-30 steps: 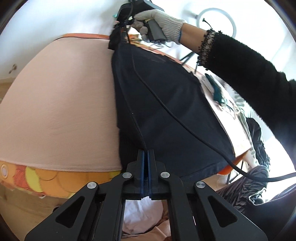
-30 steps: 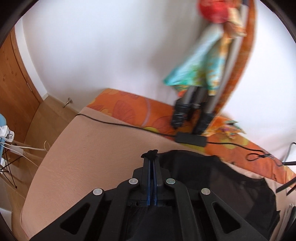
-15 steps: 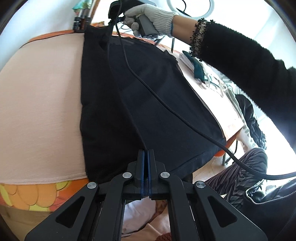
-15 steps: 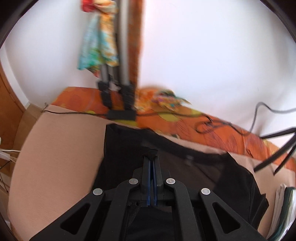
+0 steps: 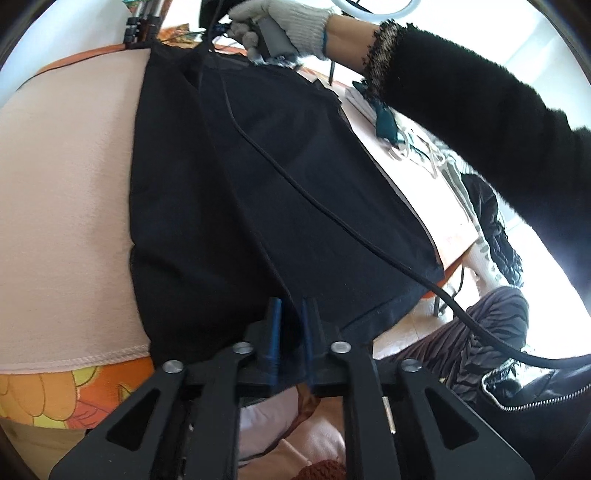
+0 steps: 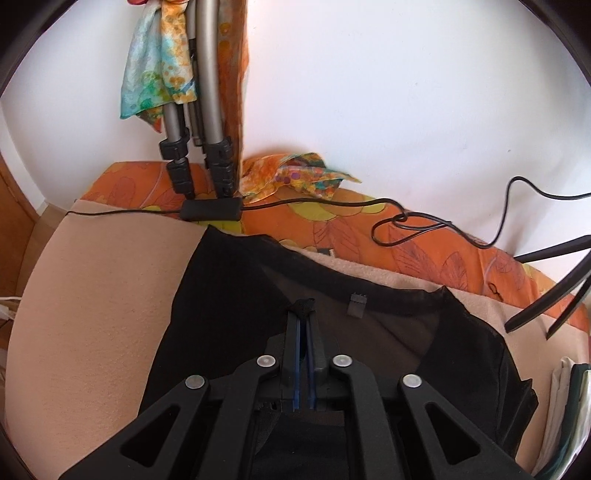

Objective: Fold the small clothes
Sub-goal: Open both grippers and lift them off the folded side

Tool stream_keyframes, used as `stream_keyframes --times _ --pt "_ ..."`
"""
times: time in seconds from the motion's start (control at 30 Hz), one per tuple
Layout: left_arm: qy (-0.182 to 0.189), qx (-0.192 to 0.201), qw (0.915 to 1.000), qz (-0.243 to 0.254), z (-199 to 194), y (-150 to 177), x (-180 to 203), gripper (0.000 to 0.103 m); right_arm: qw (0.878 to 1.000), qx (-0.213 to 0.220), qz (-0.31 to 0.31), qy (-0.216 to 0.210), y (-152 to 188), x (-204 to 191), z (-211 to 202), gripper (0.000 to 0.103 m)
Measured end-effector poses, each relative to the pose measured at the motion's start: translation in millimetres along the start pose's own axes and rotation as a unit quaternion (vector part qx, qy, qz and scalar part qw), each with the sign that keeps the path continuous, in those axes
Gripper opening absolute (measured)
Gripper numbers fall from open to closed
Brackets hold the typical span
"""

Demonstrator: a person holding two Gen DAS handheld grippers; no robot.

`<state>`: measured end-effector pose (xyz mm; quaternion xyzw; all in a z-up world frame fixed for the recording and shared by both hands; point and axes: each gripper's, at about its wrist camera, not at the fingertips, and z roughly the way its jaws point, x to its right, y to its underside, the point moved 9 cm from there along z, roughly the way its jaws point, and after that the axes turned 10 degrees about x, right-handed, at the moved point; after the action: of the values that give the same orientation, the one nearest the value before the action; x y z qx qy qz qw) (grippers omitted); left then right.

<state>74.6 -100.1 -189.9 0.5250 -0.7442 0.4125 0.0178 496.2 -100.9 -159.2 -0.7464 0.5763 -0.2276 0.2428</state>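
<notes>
A black garment (image 5: 277, 184) lies spread flat on a pink blanket (image 5: 62, 203) that covers the table. My left gripper (image 5: 291, 302) is at the garment's near hem. Its jaws are opening, and the black cloth sits loosely in the gap between them. In the right wrist view the same garment (image 6: 240, 295) shows its neckline and label. My right gripper (image 6: 303, 314) is at that far edge with its jaws starting to open, and a tuft of black cloth is still pinched at the tips. A gloved hand (image 5: 295, 18) holds that gripper.
A black cable (image 5: 332, 218) trails across the garment. Tripod legs (image 6: 199, 147), a black power brick (image 6: 210, 210) and looped cable (image 6: 410, 229) lie along the wall on orange flowered cloth. Folded clothes (image 6: 569, 398) lie at the right. A black bag (image 5: 535, 398) sits beside me.
The garment has come down from a raised, draped hold to lie flat on the blanket. Both grippers shifted sideways with it. The left jaws have parted; the right show a slightly wider slit.
</notes>
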Motion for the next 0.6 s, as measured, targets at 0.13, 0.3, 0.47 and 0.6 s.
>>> stream_keyframes --times 0.13,0.3,0.47,0.6 --pt "-0.004 -0.003 0.9999 0.009 -4 5 4 0.057 1.000 0.017 -0.010 0.021 -5 5 -11 0.057" --pt "-0.004 0.046 0.9989 -0.013 -33 -6 -12 0.057 0.999 0.032 -0.004 0.016 -10 11 -37 0.058" --pt "-0.034 0.079 0.9948 -0.055 -57 -9 -47 0.057 0.998 0.057 0.009 0.004 -10 21 -80 0.061" --pt "-0.065 0.105 0.9918 -0.035 -70 -12 -52 0.057 0.996 0.085 0.024 -0.007 -4 34 -124 0.061"
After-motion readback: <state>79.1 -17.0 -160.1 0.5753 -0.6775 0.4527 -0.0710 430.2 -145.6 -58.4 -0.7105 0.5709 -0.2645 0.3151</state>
